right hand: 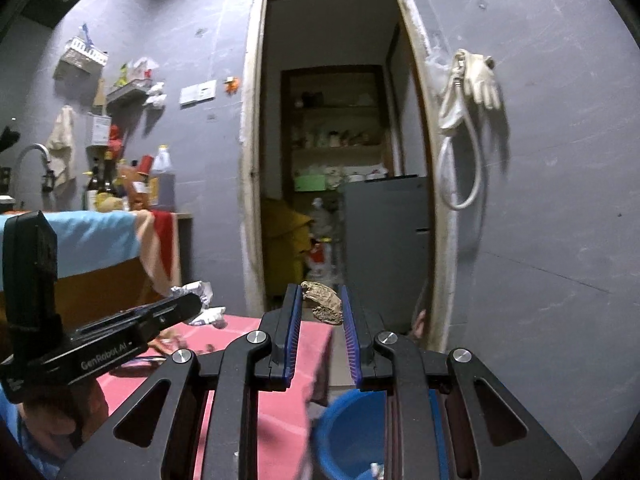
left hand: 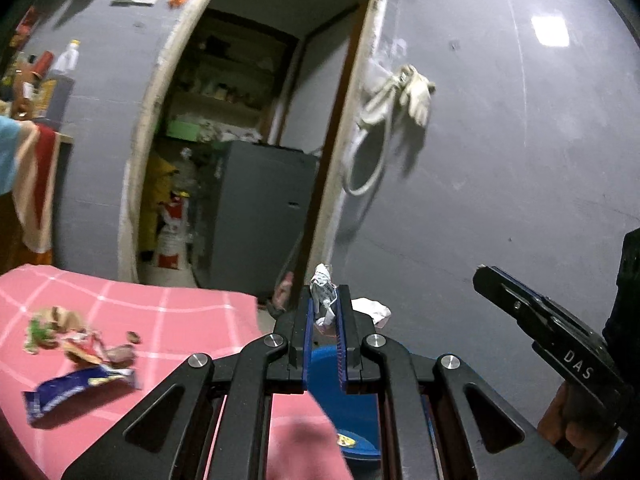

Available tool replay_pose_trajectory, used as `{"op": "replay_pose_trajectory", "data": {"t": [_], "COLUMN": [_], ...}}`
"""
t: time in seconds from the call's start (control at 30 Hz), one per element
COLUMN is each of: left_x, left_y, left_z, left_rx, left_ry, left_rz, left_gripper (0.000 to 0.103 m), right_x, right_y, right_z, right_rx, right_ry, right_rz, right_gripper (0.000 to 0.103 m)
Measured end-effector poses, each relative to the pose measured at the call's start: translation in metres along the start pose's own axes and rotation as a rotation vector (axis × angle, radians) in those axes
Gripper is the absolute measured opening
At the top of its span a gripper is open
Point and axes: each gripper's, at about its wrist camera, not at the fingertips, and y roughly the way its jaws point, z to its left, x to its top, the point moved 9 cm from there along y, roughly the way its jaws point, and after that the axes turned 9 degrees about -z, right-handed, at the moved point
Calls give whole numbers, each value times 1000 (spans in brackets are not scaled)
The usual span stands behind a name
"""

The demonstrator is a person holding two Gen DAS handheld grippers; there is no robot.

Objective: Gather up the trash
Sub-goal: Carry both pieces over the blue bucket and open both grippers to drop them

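Observation:
My left gripper [left hand: 324,300] is shut on a crumpled white paper wrapper [left hand: 323,287] and holds it above a blue bin [left hand: 344,412] beside the pink checked table [left hand: 168,316]. My right gripper [right hand: 320,300] is shut on a crumpled brown scrap [right hand: 325,302], above the same blue bin [right hand: 348,432]. On the table lie a blue snack wrapper [left hand: 76,390] and a heap of mixed wrappers and peels [left hand: 76,336]. The right gripper also shows at the right in the left wrist view [left hand: 520,300]. The left gripper shows at the left in the right wrist view [right hand: 140,320], with white paper [right hand: 196,292] at its tips.
A grey wall with an open doorway [right hand: 332,140] stands ahead; a grey fridge [right hand: 384,248] is inside. Gloves and a hose [right hand: 468,88] hang right of the door. A counter with bottles [right hand: 132,184] and a draped cloth is at the left.

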Motion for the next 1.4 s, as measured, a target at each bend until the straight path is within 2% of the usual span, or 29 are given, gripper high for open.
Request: {"op": "replay_pose_trajectory", "data": {"t": [0.3, 0.57, 0.63, 0.9, 1.0, 1.13, 1.3, 1.37, 1.4], "left_x": [-37, -77, -86, -116, -116, -109, -86, -75, -68], "left_y": [58, 91, 95, 108, 106, 97, 77, 68, 62], "left_z": [-15, -15, -13, 4, 12, 18, 27, 31, 34], "left_rx": [-25, -14, -12, 4, 12, 15, 33, 45, 54], "left_ry": [-30, -51, -55, -111, -134, -150, -139, -132, -129], "left_rz": [176, 329, 357, 458, 463, 439, 351, 312, 288], "left_gripper": [8, 9, 11, 31, 35, 41, 57, 62, 68], "right_x": [-41, -78, -85, -110, -111, -107, -92, -84, -79], "right_y": [9, 23, 27, 40, 39, 37, 30, 27, 24], "right_z": [-46, -71, -76, -87, -88, -89, -85, -81, -78], "right_rx": [-88, -139, -147, -167, -175, -186, -188, -187, -187], "right_ry": [79, 157, 176, 234, 242, 237, 217, 200, 189], "right_rz": [98, 209, 233, 318, 322, 318, 278, 255, 242], "right_gripper": [19, 19, 19, 21, 32, 34, 47, 50, 51]}}
